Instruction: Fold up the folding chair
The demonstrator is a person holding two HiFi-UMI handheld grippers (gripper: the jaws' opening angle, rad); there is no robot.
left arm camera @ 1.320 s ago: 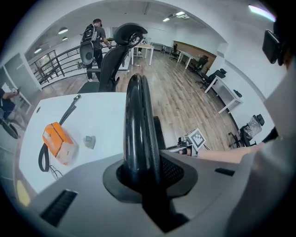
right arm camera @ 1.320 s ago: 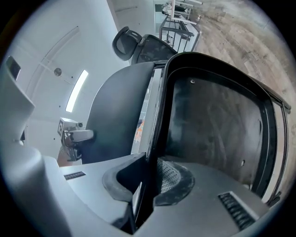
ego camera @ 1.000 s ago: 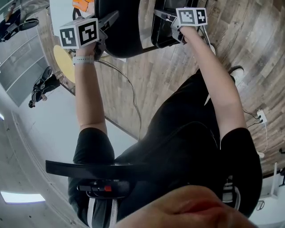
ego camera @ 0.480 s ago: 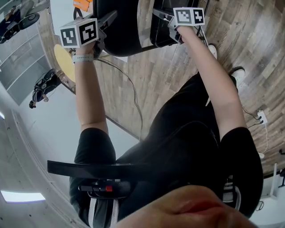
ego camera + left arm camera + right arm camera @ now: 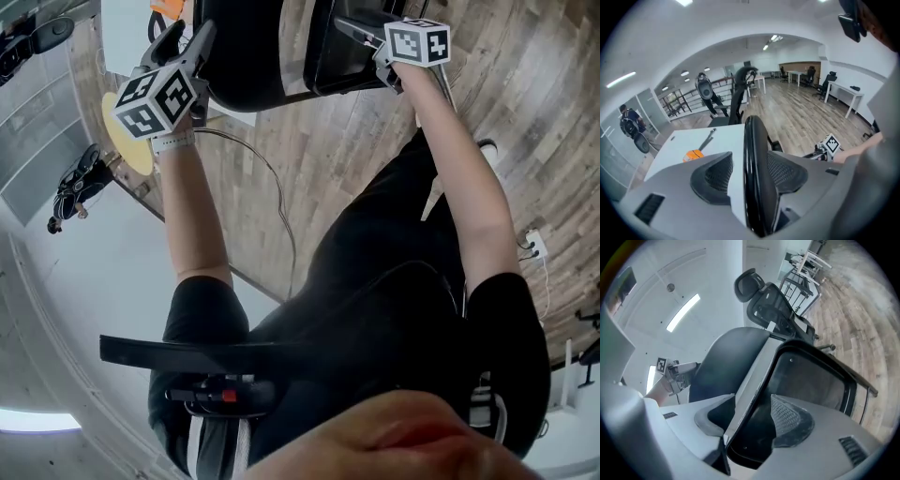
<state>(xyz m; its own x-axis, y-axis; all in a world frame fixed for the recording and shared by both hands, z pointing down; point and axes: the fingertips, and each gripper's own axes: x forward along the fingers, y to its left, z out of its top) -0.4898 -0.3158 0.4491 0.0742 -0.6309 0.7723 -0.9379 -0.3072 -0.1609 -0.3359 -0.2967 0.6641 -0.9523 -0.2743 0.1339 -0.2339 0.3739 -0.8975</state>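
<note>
The black folding chair stands at the top of the head view, its backrest (image 5: 246,58) beside its seat panel (image 5: 339,54). My left gripper (image 5: 181,39) is at the backrest's left edge. In the left gripper view that glossy black edge (image 5: 754,154) runs between the jaws of my left gripper (image 5: 750,176), which are opening, with a gap at the left pad. My right gripper (image 5: 354,32) reaches the seat's rim. There the pale rim (image 5: 750,390) lies between the jaws of my right gripper (image 5: 752,420), which are also opening and not pressing on it.
A white table (image 5: 675,145) with an orange tool (image 5: 693,154) stands behind the chair. An office chair (image 5: 764,301) is further back. A cable (image 5: 274,192) trails over the wood floor, and a power strip (image 5: 536,246) lies at the right. A person (image 5: 629,123) stands far left.
Both grippers' jaws have spread apart from the chair. The left gripper rose and tilted, its marker cube swinging left. The right gripper shifted slightly right and rolled.
</note>
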